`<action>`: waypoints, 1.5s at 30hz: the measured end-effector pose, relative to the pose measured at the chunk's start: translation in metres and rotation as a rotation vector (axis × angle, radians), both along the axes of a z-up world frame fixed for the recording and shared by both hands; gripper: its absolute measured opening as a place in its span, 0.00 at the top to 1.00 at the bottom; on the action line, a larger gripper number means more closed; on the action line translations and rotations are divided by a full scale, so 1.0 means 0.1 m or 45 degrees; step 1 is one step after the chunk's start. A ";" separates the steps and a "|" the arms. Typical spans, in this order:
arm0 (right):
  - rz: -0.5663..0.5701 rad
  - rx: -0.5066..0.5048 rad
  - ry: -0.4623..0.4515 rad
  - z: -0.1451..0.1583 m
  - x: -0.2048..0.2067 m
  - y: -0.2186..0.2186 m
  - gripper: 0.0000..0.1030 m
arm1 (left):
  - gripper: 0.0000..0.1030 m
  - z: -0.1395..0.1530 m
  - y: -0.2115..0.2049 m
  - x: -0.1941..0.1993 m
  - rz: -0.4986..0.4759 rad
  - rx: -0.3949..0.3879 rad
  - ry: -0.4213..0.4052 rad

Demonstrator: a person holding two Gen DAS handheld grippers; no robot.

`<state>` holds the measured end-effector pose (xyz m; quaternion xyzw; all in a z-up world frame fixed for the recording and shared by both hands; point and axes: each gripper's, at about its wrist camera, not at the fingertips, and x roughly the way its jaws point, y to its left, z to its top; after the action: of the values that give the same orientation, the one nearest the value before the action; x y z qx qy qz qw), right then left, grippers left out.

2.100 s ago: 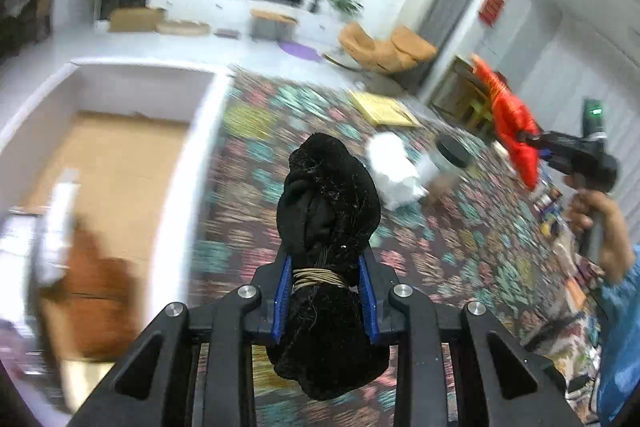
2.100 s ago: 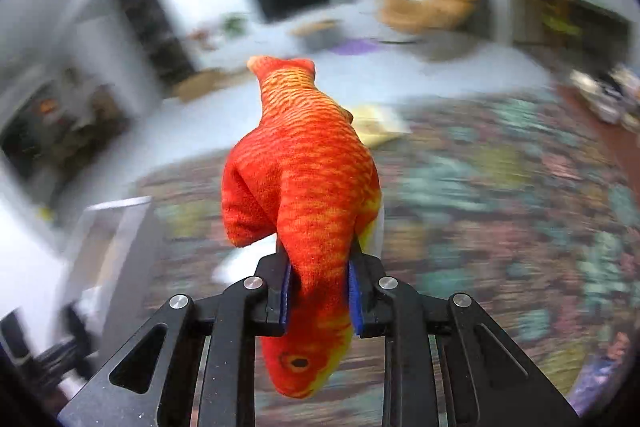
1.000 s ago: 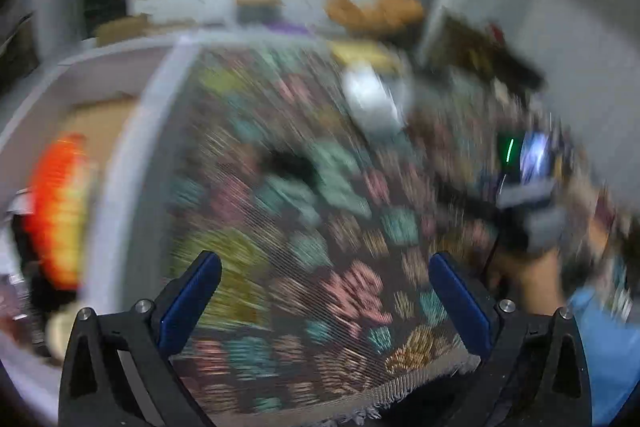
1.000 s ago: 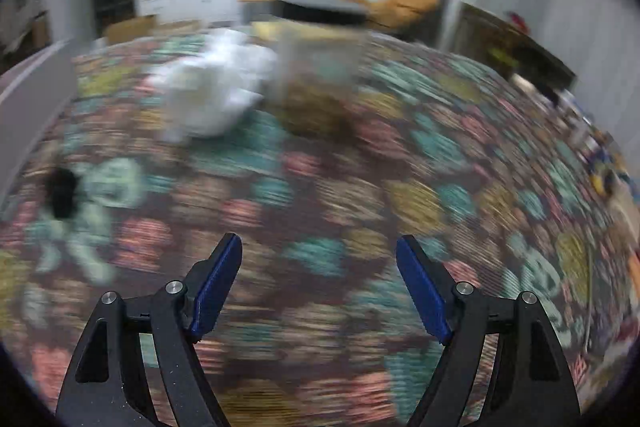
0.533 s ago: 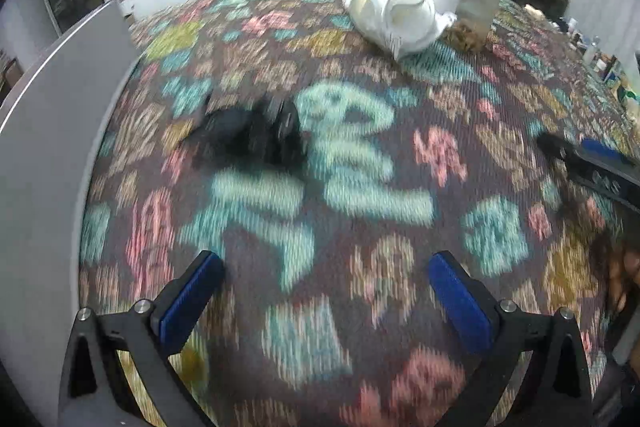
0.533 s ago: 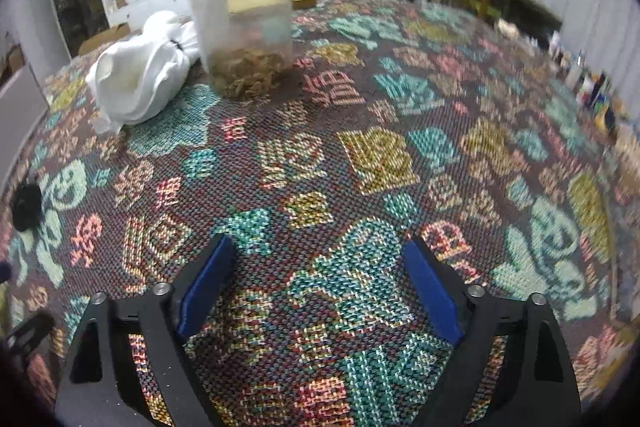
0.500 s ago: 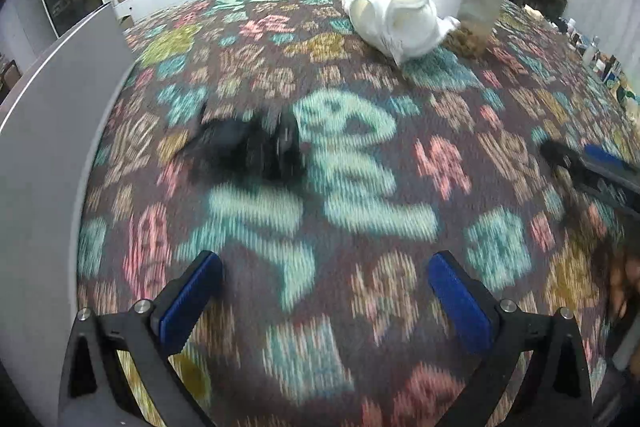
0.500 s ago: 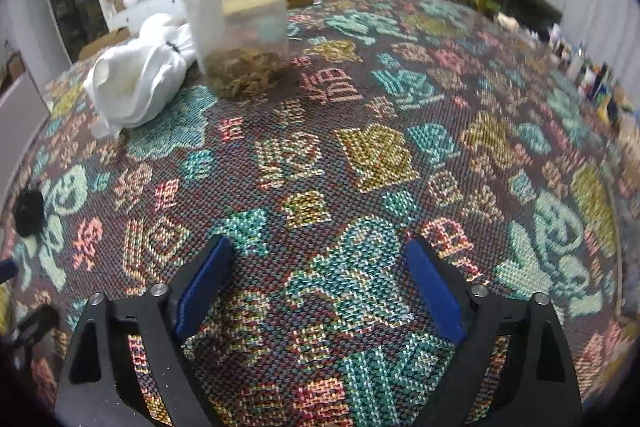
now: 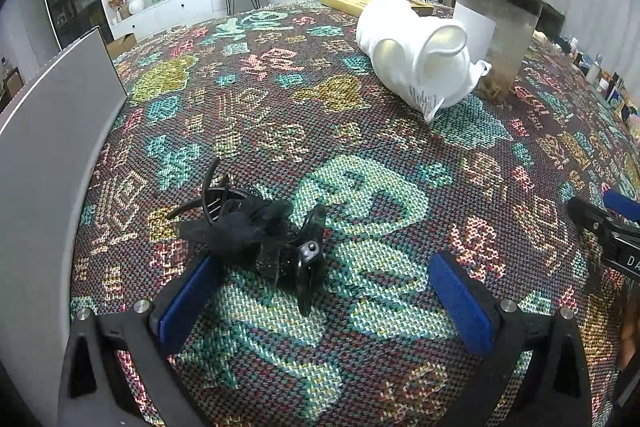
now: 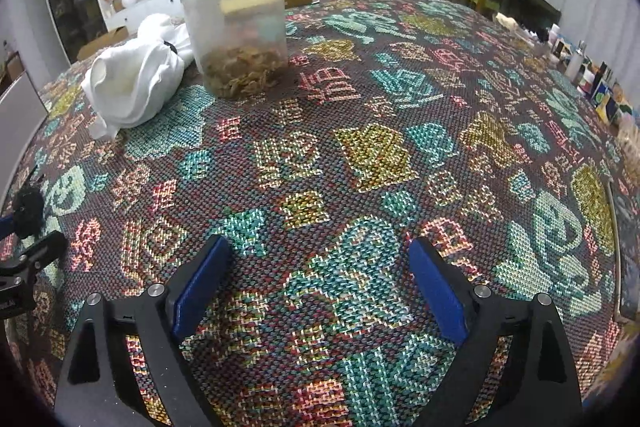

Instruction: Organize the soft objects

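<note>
With both the left gripper (image 9: 320,291) and right gripper (image 10: 318,277) spread and empty, centre the left jaws around the black hair clip (image 9: 256,233) lying left of the white cloth (image 9: 420,63), then close low.

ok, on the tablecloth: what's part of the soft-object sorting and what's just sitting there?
Job:
black fabric hair clip, just ahead of the open left tool
white garment
grey bin wall

Lying about:
clear container with black lid
yellow flat box
small bottles at table edge
</note>
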<state>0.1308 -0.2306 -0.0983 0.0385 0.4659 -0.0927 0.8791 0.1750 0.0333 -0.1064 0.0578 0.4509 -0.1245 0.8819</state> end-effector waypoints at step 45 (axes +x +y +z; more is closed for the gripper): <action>-0.007 0.006 0.001 -0.01 0.01 0.01 0.08 | 0.00 0.00 0.00 0.00 -0.001 0.000 0.000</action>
<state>0.1318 -0.2300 -0.0993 0.0419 0.4664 -0.0938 0.8786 0.1752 0.0331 -0.1066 0.0581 0.4508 -0.1247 0.8820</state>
